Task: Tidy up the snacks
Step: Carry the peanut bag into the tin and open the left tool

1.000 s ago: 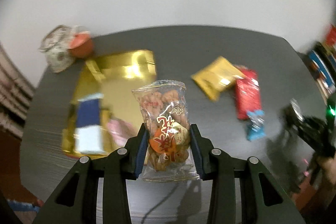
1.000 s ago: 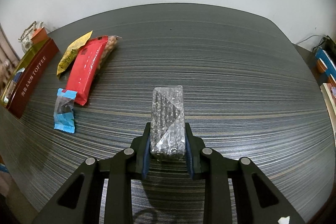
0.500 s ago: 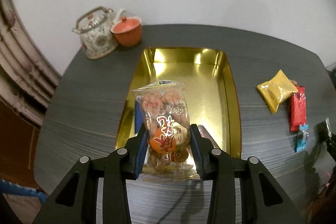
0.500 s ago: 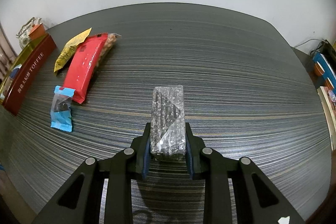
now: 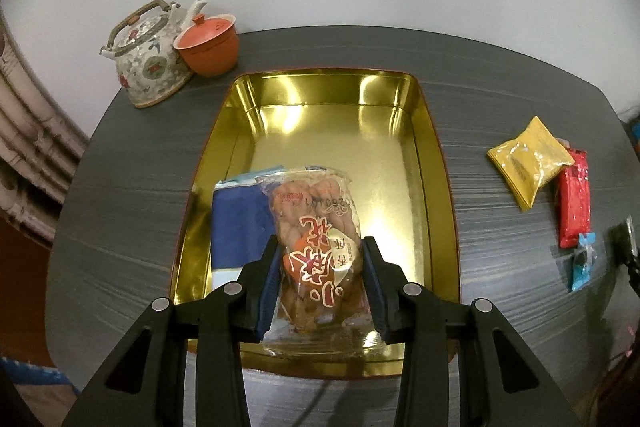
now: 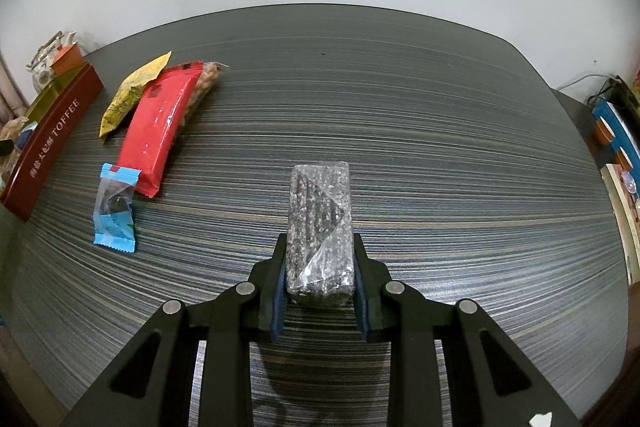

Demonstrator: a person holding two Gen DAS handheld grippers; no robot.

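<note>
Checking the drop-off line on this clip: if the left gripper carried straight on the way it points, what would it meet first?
Most likely the gold floor of the toffee tin. The left gripper, shut on the clear bag of twisted snacks, points down into it, right of the blue packet. Depth is uncertain.

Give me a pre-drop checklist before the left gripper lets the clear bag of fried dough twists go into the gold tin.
1. Left gripper shut on the clear bag of fried dough twists: ok.
2. Bag over the gold rectangular tin: ok.
3. Bare tin floor beside the dark blue packet: ok.
4. Bag's height above the tin floor: cannot tell.
5. Right gripper shut on the speckled dark sesame bar, clear of the tin: ok.
</note>
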